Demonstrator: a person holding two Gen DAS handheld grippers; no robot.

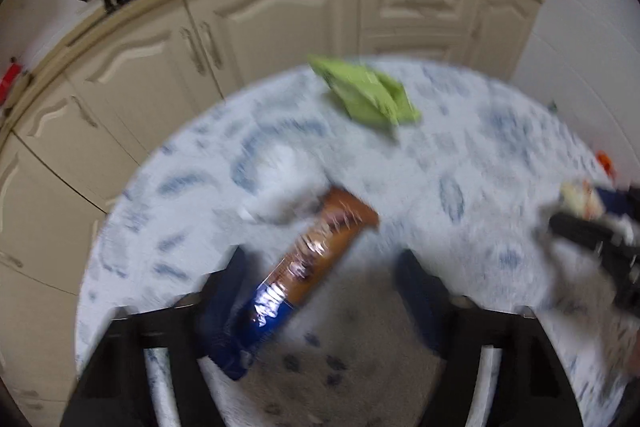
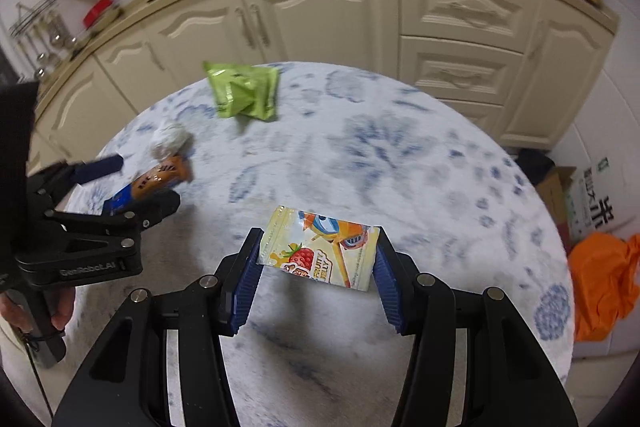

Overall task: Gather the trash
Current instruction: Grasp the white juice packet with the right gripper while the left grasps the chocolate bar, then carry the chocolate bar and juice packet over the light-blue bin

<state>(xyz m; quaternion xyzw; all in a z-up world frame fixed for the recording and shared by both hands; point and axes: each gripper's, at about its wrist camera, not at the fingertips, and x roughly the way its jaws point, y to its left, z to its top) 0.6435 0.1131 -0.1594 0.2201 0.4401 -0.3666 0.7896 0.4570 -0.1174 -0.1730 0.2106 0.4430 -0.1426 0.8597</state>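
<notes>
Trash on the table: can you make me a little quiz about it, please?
1. True or false: the green packet lies on the table.
2. What does the right tool grip? A) fruit jelly packet B) paper ball C) brown wrapper
3. Fill in: the bag on the floor beside the table is ____.

Key: 1 true; 2 A; 3 orange.

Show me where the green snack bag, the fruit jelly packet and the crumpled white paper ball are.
green snack bag (image 2: 244, 93), right wrist view, middle of the bag.
fruit jelly packet (image 2: 320, 249), right wrist view, printed front.
crumpled white paper ball (image 2: 170, 140), right wrist view, top of the ball.
</notes>
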